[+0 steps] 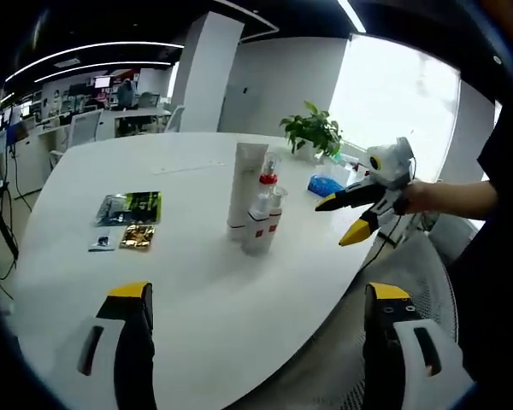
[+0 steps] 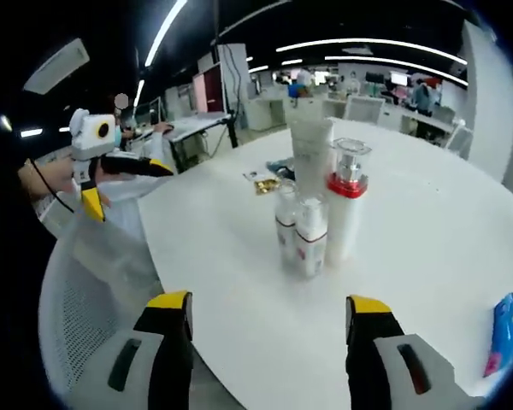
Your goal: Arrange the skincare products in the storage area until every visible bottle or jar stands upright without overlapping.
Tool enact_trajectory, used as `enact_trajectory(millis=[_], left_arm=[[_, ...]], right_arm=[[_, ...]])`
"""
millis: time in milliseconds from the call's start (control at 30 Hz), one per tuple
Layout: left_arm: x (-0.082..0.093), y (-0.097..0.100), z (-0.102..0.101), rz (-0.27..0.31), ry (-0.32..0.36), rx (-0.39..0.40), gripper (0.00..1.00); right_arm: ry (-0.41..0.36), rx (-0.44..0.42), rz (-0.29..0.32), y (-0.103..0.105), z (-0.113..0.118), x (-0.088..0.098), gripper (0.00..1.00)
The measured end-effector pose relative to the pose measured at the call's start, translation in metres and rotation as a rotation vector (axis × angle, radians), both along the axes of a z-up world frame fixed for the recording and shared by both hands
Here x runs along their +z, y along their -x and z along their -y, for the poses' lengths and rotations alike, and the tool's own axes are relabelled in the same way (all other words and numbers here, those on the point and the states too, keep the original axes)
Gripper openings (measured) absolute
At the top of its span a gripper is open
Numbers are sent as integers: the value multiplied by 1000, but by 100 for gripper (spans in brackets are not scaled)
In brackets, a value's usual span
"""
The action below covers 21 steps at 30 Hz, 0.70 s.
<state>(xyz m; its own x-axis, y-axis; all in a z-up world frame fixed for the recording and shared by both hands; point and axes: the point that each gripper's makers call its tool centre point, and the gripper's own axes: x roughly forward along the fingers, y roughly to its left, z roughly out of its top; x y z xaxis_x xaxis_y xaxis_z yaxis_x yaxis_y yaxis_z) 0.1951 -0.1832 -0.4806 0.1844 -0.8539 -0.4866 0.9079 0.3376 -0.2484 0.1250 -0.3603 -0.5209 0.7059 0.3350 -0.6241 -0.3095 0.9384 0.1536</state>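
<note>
table [image 2: 427, 248]: smooth matt white | sachets [image 1: 130, 207]: glossy foil | tube [image 1: 246, 184]: matt plastic

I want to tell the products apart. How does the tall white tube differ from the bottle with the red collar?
The white tube is taller and plain white; the red-collar bottle is shorter, with a red ring under a clear cap. The tube looks flat-sided, the bottle round. Both stand upright, close together on the white table.

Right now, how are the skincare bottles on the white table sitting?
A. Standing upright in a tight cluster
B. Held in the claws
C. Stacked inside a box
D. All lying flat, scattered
A: the bottles stand upright, bunched together on the table, and both claws, left and right, are open and empty.
</note>
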Motion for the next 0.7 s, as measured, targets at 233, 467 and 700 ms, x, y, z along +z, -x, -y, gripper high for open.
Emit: enact_trajectory(millis=[233,467,700], left_arm=[[3,-4,-1,-2,5,14,95],[4,-4,-5,-3,3,24,95],[1,0,-12,-8,-12,24,95]], right_arm=[[-35,-16,10,16,-6,6,84],[-69,-19,23,25,-12,11,99],[-78,-12,20,32,-13,9,99]])
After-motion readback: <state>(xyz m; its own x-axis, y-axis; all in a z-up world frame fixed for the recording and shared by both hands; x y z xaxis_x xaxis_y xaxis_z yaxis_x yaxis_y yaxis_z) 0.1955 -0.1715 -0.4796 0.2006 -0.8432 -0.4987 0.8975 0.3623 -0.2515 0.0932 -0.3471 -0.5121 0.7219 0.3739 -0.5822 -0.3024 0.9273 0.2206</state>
